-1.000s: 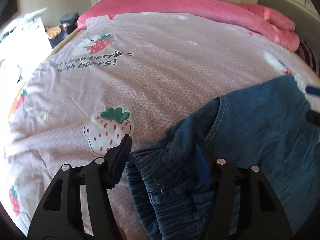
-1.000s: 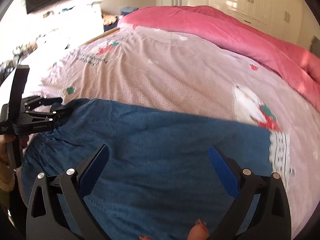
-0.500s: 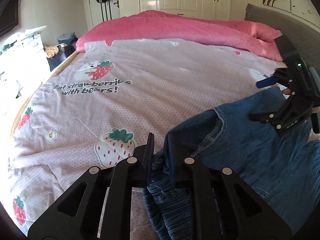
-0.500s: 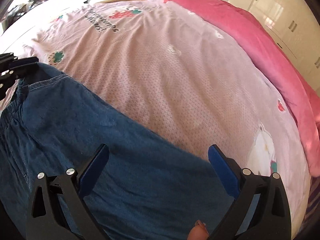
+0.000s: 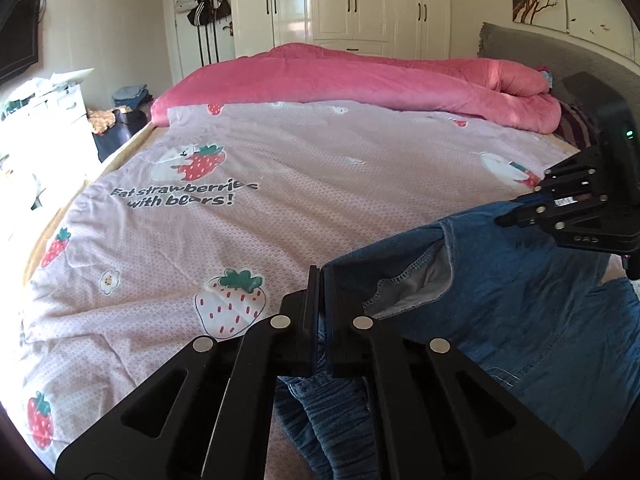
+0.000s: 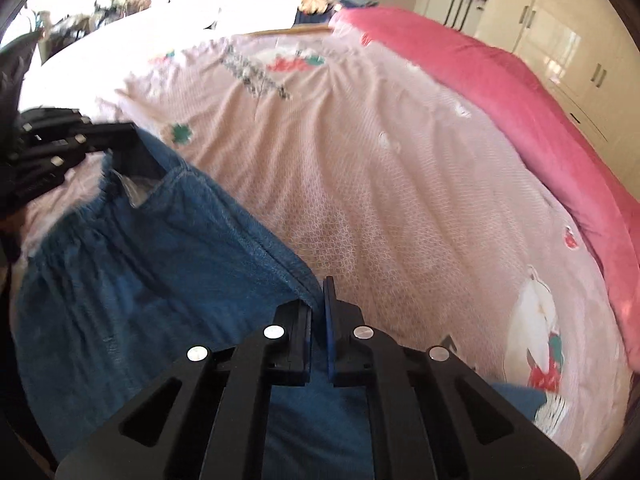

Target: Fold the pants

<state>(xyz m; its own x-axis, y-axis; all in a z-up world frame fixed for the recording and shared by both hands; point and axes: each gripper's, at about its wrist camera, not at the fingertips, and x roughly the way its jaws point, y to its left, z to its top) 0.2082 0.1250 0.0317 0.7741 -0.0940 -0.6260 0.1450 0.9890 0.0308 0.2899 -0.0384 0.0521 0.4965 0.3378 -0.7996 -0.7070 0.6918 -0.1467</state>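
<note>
Blue denim pants (image 5: 520,304) hang stretched between my two grippers above the bed. My left gripper (image 5: 321,280) is shut on the waistband end, where a pocket lining shows. My right gripper (image 6: 318,296) is shut on the upper edge of a pant leg (image 6: 160,264). In the left wrist view the right gripper (image 5: 576,212) is at the far right, level with the fabric edge. In the right wrist view the left gripper (image 6: 68,148) is at the far left.
The bed has a pale pink strawberry-print cover (image 5: 280,200) and a bright pink duvet (image 5: 360,76) bunched along the far side. A grey headboard (image 5: 552,52) stands at the right. White wardrobes (image 5: 360,0) line the back wall. Cluttered furniture (image 5: 52,120) stands left of the bed.
Both grippers have closed on the pants, the left first, then the right. The pants have been lifted off the cover and now hang stretched between them.
</note>
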